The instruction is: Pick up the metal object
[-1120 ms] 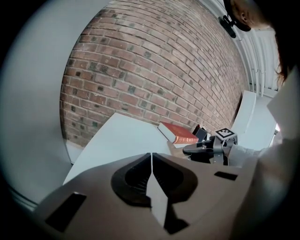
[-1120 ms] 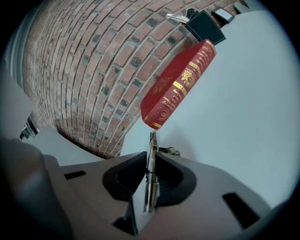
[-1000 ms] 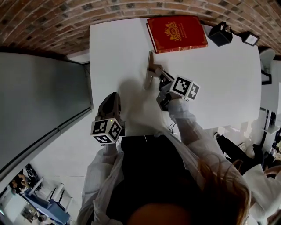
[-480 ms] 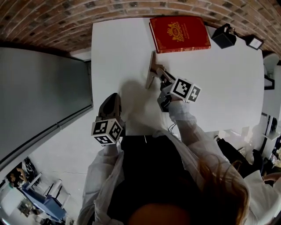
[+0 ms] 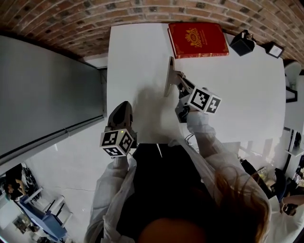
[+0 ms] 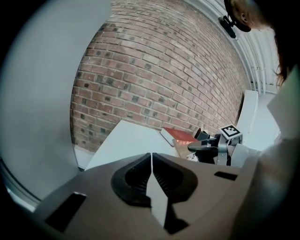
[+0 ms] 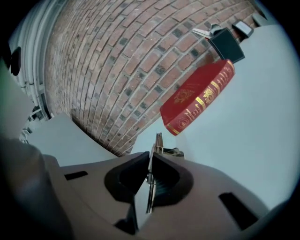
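At the far left a plain grey panel (image 5: pixel 52 90) runs beside the white table (image 5: pixel 137 52), and a brick wall (image 5: pixel 142 9) stands along the table's far edge. The left gripper (image 5: pixel 124 107) is over the table's near left corner and points toward the far side. In the left gripper view its jaws (image 6: pixel 151 161) are pressed together with nothing between them. To its right, near the middle of the table, is the metal object (image 5: pixel 169 76), a thin flat plate held on edge with its long side running near to far. The right gripper (image 5: pixel 179 80) reaches it from the near right, and its marker cube (image 5: pixel 205 99) faces up. In the right gripper view the jaws (image 7: pixel 151 159) are closed tight on the plate, whose narrow edge (image 7: pixel 158 140) sticks out past the fingertips. I cannot tell whether its lower edge touches the table. Farther off and to the right, a red book (image 5: pixel 198 39) with gold ornament lies flat against the table's far edge, well apart from the plate. Right of the book a small black box (image 5: pixel 242 43) sits at the far right corner, with another small dark item (image 5: pixel 274 49) just beside it.
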